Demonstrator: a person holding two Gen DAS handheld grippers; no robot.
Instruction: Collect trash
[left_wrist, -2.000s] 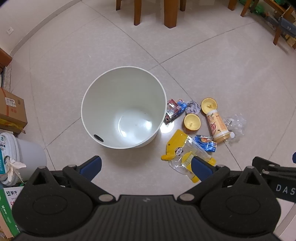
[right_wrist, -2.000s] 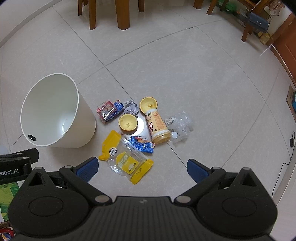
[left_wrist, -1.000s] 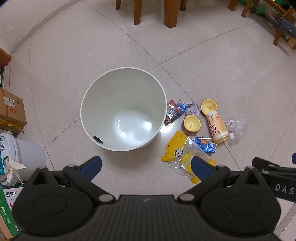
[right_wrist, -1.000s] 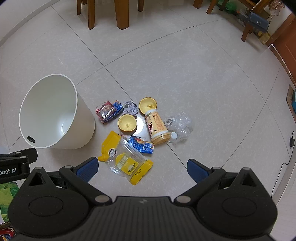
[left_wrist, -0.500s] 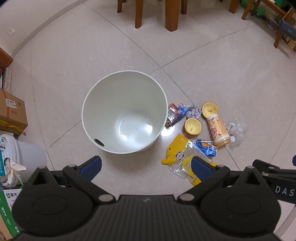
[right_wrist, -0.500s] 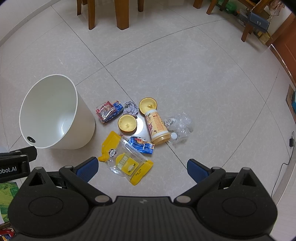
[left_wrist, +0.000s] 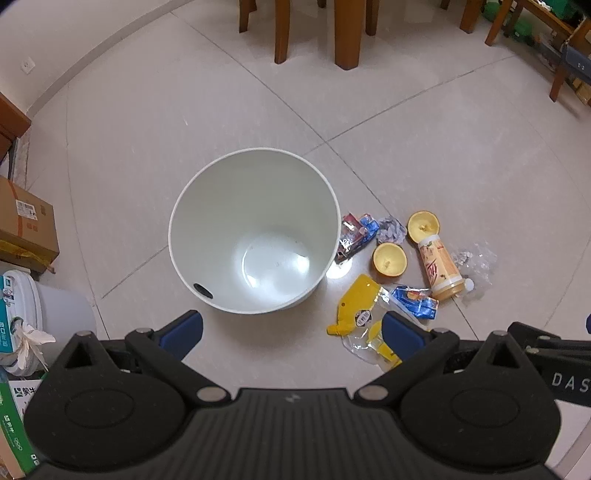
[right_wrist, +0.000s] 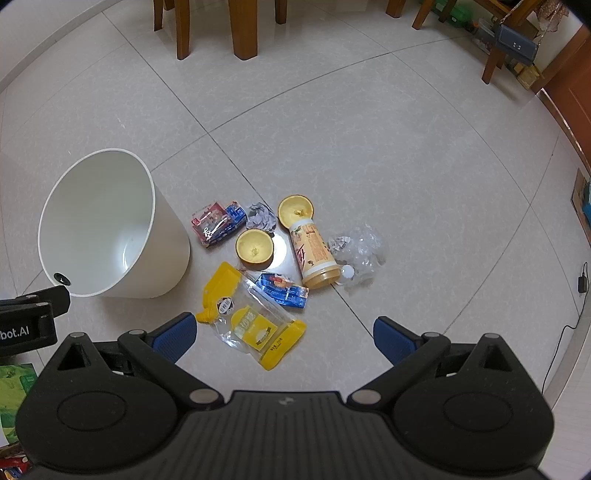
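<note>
Right wrist view: all trash lies on the tiled floor to the right of the white bin (right_wrist: 110, 225); the bin interior shows nothing inside.
Bin: rigid plastic, upright, opening unobstructed; judged light enough to shift if knocked.
Left gripper (left_wrist: 291, 332): released, jaws wide apart, holding nothing, above the bin's near rim.
Red and blue wrappers (right_wrist: 218, 223): just right of the bin; thin film, likely light and slippery; pinch a raised edge.
Yellow spout pouch (right_wrist: 251, 317): right of the bin, nearest the grippers; soft, flat, clear centre panel; take it at the stiffer spout corner. Label print is too small to read.
Orange halves (right_wrist: 255, 247): two hollowed rinds, cut faces up, farther right of the bin; probably soft and moist; grip across the rim.
Blue packet (right_wrist: 282, 290): touching the pouch; limp.
Crumpled paper (right_wrist: 260, 218): behind the nearer rind; compressible.
Drink bottle (right_wrist: 314, 254): lying on its side, stiff, round, may roll; grip across mid-body. Label lettering unreadable.
Clear plastic wrap (right_wrist: 360, 249): farthest right of the bin; crinkly, very light.
Right gripper (right_wrist: 282, 336): released, empty, above the pouch.
Readable writing: "bot.AI" and "DAS" on gripper housings.
</note>
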